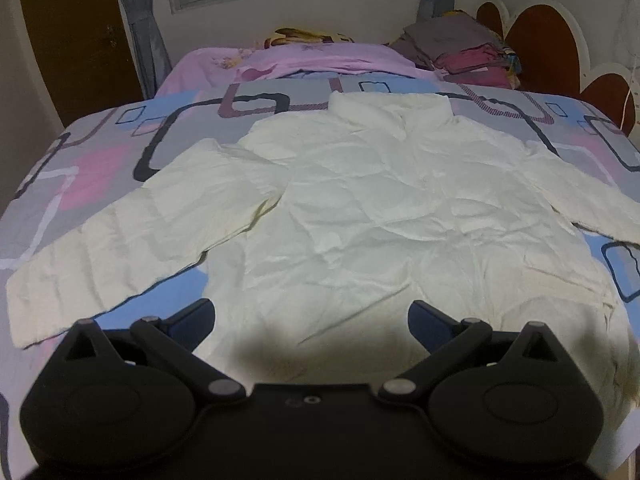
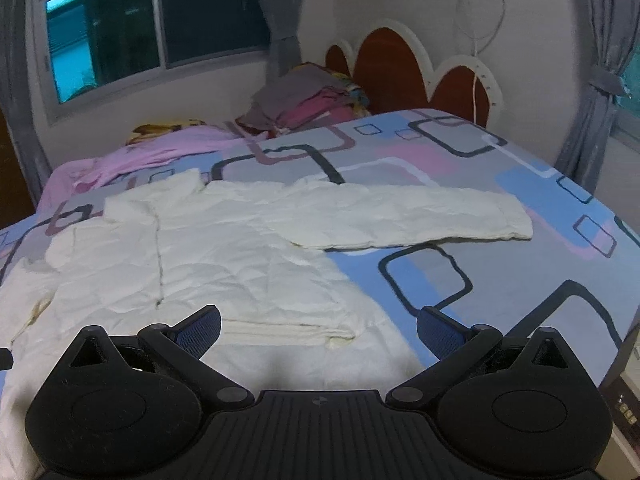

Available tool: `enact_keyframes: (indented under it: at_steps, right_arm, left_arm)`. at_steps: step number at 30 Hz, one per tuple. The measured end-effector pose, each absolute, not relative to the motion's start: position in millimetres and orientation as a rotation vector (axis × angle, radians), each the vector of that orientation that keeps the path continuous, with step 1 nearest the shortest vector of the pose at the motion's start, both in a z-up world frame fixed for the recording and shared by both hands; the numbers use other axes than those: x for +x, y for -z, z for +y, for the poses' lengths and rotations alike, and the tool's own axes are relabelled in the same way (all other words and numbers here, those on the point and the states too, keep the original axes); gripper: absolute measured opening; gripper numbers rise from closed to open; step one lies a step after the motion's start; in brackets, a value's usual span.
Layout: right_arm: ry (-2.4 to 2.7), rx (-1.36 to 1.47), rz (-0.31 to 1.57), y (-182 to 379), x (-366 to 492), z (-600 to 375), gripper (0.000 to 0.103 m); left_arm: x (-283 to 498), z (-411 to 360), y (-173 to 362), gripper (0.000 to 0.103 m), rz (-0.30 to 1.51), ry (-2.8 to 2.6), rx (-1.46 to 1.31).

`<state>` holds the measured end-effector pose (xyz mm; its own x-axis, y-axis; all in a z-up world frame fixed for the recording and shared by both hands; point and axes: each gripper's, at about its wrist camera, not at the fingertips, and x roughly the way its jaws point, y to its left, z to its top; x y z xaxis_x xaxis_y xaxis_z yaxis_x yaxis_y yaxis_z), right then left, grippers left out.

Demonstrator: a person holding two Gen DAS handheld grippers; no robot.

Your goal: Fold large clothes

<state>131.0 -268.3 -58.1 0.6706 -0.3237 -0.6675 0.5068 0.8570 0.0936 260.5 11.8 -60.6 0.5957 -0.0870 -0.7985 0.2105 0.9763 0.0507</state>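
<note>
The cream garment [image 1: 360, 216] lies flat, sleeves spread, on the patterned bed [image 2: 460, 280]; left tool [image 1: 311, 322] and right tool [image 2: 319, 330] hang released above its hem, grasping nothing. Risk: pinching one fabric layer or the bedcover would skew the fold. The right wrist view alone shows the right sleeve [image 2: 420, 216] to its cuff; the left wrist view shows the left sleeve [image 1: 132, 236].

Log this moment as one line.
phase: pre-fold | cream shirt flat on bed, sleeves out | left tongs open | right tongs open

Patterned bedspread [image 2: 460, 208], stacked clothes [image 2: 308, 104], window [image 2: 132, 28]
</note>
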Motion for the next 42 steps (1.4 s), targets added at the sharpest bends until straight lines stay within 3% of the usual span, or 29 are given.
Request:
enact_keyframes:
  at_steps: [9,23,25,35,36,37,39,41,42]
  right_arm:
    - [0.482,0.316,0.727,90,157,-362,0.103]
    - [0.600,0.597,0.770,162,181,-561,0.102]
    - [0.601,0.640,0.784,173,185,-582,0.065]
    - [0.663,0.801,0.727,198,194,-635,0.063]
    - [0.672,0.790,0.719,197,196,-636,0.060]
    - [0.682,0.774,0.716,196,198,-636,0.042]
    - [0.703,0.752,0.703,193,200,-635,0.027]
    - [0.711,0.725,0.679,189,202,-633,0.018]
    - [0.715,0.706,0.667,186,204,-631,0.007]
  left_arm:
    - [289,-29,81,0.103,0.940,0.130,0.101]
    - [322,-111,104,0.100,0.919,0.067,0.112]
    - [326,-118,106,0.100,0.922,0.057,0.117]
    - [338,-130,111,0.099,0.934,0.007,0.141]
    - [339,-129,112,0.099,0.936,0.000,0.140]
    - [340,-129,112,0.099,0.939,-0.006,0.137]
    - [342,-126,112,0.099,0.946,-0.015,0.122]
    - [344,-122,110,0.099,0.947,-0.023,0.111]
    - [345,-120,109,0.099,0.942,-0.025,0.107]
